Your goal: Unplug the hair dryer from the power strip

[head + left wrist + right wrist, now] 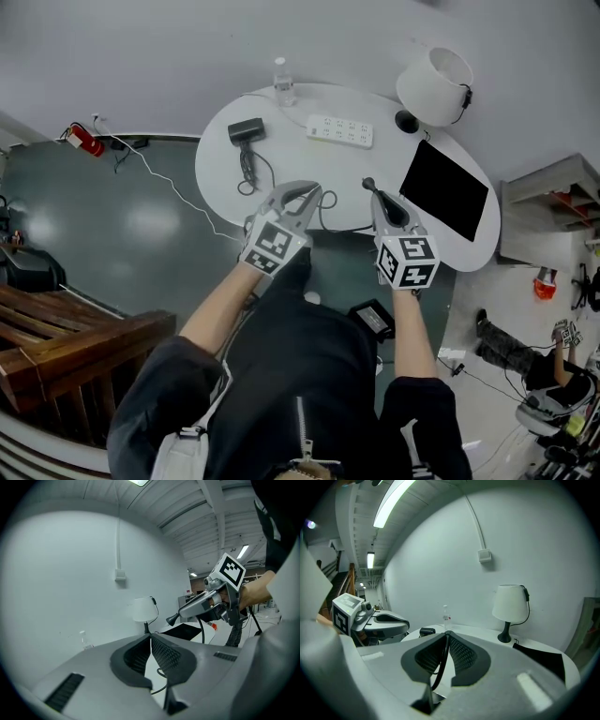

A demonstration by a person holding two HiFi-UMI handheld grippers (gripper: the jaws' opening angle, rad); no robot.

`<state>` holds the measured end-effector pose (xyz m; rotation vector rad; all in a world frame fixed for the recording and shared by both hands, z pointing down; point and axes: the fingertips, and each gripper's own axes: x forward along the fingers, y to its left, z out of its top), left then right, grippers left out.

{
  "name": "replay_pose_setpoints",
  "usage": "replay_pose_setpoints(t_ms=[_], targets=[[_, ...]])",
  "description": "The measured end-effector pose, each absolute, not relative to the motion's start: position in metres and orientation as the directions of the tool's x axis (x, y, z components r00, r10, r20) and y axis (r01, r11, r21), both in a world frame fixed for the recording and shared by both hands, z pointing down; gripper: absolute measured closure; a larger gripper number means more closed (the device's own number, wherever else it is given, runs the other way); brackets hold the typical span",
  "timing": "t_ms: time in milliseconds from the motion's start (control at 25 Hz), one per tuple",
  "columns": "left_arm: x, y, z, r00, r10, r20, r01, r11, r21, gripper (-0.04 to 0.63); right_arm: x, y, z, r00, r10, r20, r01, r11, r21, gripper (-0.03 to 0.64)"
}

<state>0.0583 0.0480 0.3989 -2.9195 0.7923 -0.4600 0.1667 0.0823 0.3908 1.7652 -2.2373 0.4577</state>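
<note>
We see a white table (220,150), a black hair dryer (246,131), a white power strip (339,130), a white-shaded lamp (435,86) and a black cord (442,660). The grey left gripper (312,194) and grey right gripper (369,186) bear black-and-white square markers (275,246).

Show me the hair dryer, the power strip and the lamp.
hair dryer (246,130): head view, its black body.
power strip (340,130): head view, middle of its socket face.
lamp (436,86): head view, its white shade.

A white lamp (434,86) stands far right on the bench (281,159), a clear bottle (283,82) at its far edge, and a black mat (444,190) lies at its right.
</note>
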Motion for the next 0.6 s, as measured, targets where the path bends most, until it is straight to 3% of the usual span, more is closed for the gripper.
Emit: replay_pose_setpoints(t_ms=[600], targets=[[0.055,0.050,0.388,0.815,-0.531,0.234,-0.507,-0.848,-0.157,0.578,0.162,0.088,0.393,-0.250,-0.883,0.396,-0.968,0.238,-0.081,0.588]])
